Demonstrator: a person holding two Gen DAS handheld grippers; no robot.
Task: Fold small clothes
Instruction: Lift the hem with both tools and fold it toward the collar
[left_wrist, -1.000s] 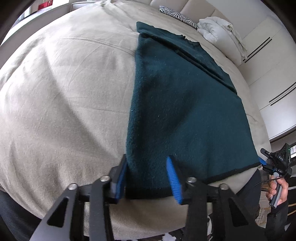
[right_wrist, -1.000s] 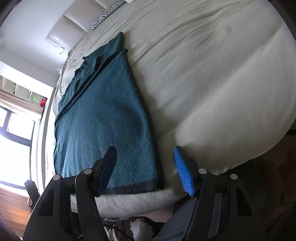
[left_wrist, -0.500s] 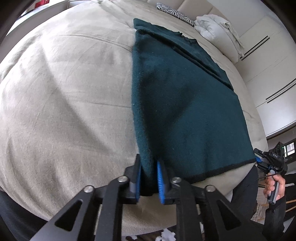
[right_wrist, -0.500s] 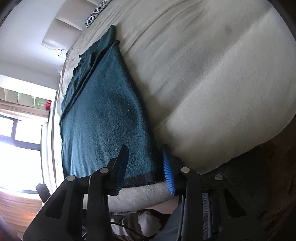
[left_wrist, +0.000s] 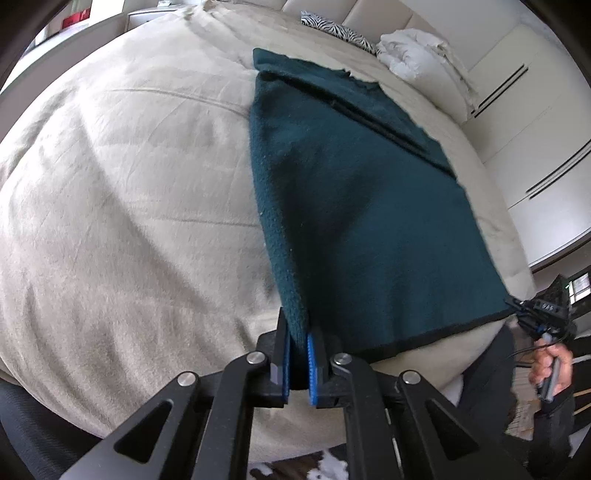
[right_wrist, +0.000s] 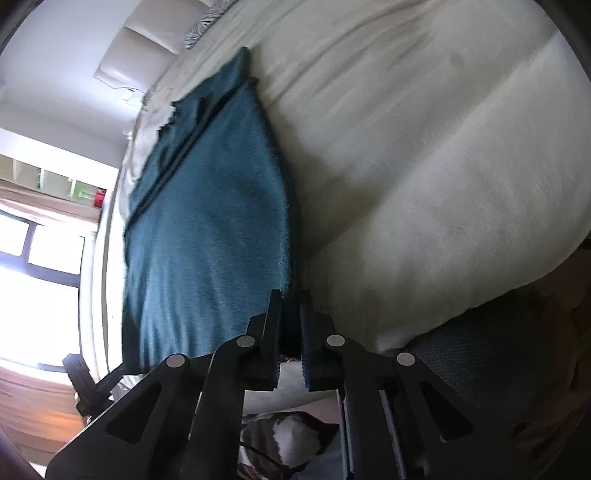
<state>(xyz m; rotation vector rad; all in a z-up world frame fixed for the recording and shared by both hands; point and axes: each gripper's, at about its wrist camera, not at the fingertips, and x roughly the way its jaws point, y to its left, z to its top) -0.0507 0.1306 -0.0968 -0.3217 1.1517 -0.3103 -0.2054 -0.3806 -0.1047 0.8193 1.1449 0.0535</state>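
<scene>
A dark teal fleece garment (left_wrist: 362, 206) lies lengthwise on the beige bed, its sleeves folded in on top at the far end. My left gripper (left_wrist: 297, 349) is shut on the garment's near left hem corner. In the right wrist view the same garment (right_wrist: 207, 221) stretches away from me, and my right gripper (right_wrist: 290, 325) is shut on its near right hem corner. The right gripper also shows at the right edge of the left wrist view (left_wrist: 543, 314), pinching that corner. The near hem is raised a little off the bed.
The beige bedspread (left_wrist: 129, 203) covers a wide bed. A zebra pillow (left_wrist: 332, 27) and a white duvet (left_wrist: 417, 51) lie at the headboard. White cupboards (left_wrist: 535, 129) stand to the right. A window (right_wrist: 37, 277) is at the far side.
Both grippers went from open around the hem corners to shut on them. The near hem has begun to lift off the bed.
</scene>
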